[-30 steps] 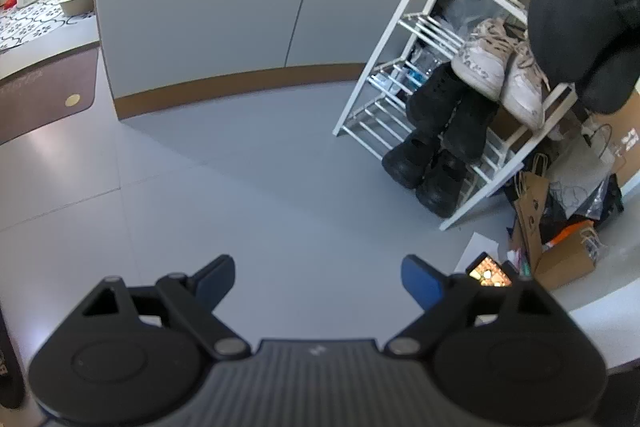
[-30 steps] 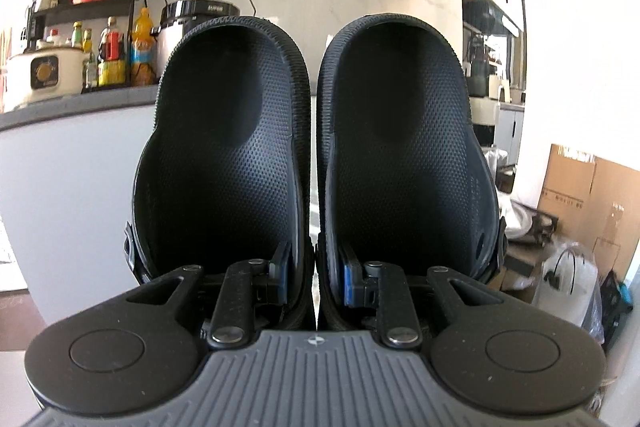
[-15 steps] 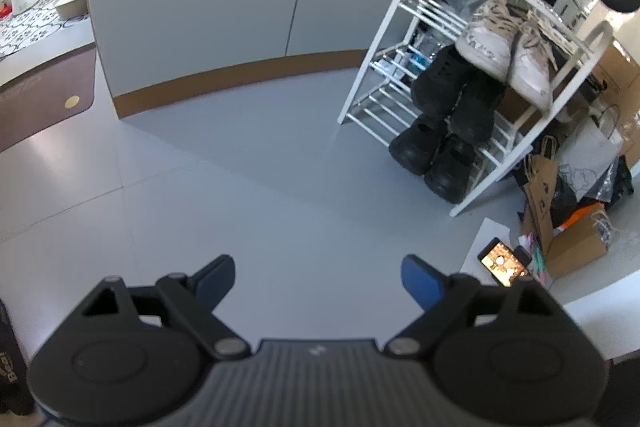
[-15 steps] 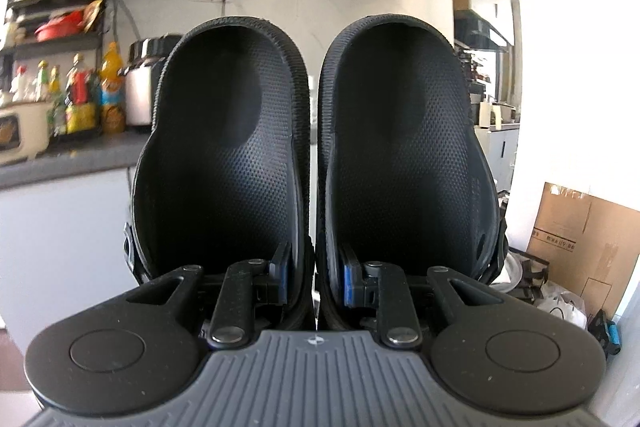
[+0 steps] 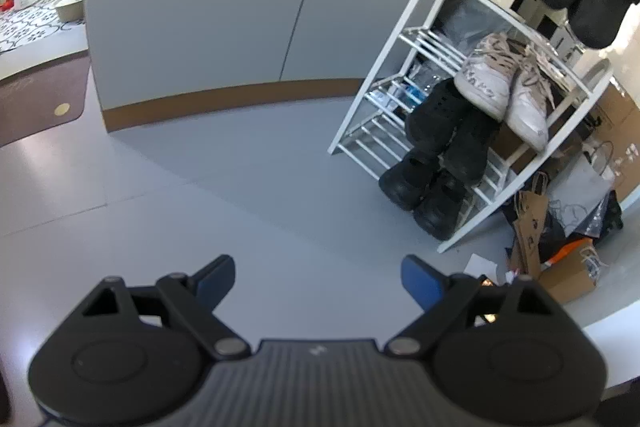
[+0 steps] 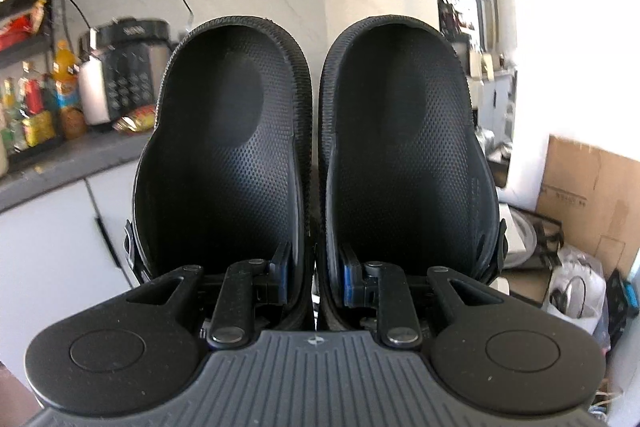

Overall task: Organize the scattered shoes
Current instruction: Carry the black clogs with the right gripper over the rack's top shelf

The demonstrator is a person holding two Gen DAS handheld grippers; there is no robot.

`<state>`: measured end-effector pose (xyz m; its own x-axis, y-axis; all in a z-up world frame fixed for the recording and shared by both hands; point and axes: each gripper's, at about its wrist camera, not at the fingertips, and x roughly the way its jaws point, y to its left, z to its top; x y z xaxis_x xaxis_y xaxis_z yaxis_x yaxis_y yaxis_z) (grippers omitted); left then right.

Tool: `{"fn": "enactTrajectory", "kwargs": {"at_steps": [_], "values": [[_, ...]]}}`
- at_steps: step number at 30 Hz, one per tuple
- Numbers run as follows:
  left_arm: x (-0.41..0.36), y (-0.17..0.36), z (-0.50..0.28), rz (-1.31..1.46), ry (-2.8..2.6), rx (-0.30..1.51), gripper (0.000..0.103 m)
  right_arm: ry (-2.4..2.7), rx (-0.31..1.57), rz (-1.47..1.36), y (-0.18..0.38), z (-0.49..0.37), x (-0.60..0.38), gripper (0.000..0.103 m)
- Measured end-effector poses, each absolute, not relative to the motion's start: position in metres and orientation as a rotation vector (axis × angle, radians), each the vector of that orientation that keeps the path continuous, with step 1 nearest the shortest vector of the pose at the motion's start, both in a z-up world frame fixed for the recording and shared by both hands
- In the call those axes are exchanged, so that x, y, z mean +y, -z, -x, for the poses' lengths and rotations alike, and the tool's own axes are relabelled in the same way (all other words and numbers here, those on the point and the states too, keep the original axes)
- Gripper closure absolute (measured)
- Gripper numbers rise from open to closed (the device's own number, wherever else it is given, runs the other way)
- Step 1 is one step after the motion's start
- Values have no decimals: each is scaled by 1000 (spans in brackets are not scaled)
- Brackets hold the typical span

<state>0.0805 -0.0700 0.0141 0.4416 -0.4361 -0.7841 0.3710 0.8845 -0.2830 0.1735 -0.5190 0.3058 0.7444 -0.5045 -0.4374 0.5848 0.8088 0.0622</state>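
The right hand-held gripper (image 6: pixel 315 281) is pinching the inner walls of a pair of black clogs (image 6: pixel 224 163), holding them aloft side by side. The left hand-held gripper (image 5: pixel 318 277) is hanging wide apart and empty over the grey floor (image 5: pixel 256 195). Far right, a white shoe rack (image 5: pixel 404 39) is carrying white sneakers (image 5: pixel 492 79) and black shoes (image 5: pixel 432 155).
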Motion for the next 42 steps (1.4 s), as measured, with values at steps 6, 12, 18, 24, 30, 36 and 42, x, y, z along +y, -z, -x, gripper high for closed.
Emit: {"fn": "enactTrajectory", "kwargs": {"at_steps": [6,12,18,24,30,36,42], "values": [[-80,-14,-83,108,551,950,12,637,482,-250,-280,-199,-548,77],[-89,-7,-86,83,565,948,12,673,537,-294,-263,-212,-581,77],[-96,0,-89,28,569,953,12,666,611,-314,-266,-235,-594,76],[-91,6,-98,48,537,973,12,667,662,-346,-268,-258,-608,76],[-88,16,-107,106,527,1030,12,696,676,-373,-266,-269,-622,76],[-90,20,-111,89,516,1044,12,725,708,-411,-264,-276,-641,76],[-88,17,-108,90,520,1048,12,764,725,-433,-256,-292,-663,77]]}}
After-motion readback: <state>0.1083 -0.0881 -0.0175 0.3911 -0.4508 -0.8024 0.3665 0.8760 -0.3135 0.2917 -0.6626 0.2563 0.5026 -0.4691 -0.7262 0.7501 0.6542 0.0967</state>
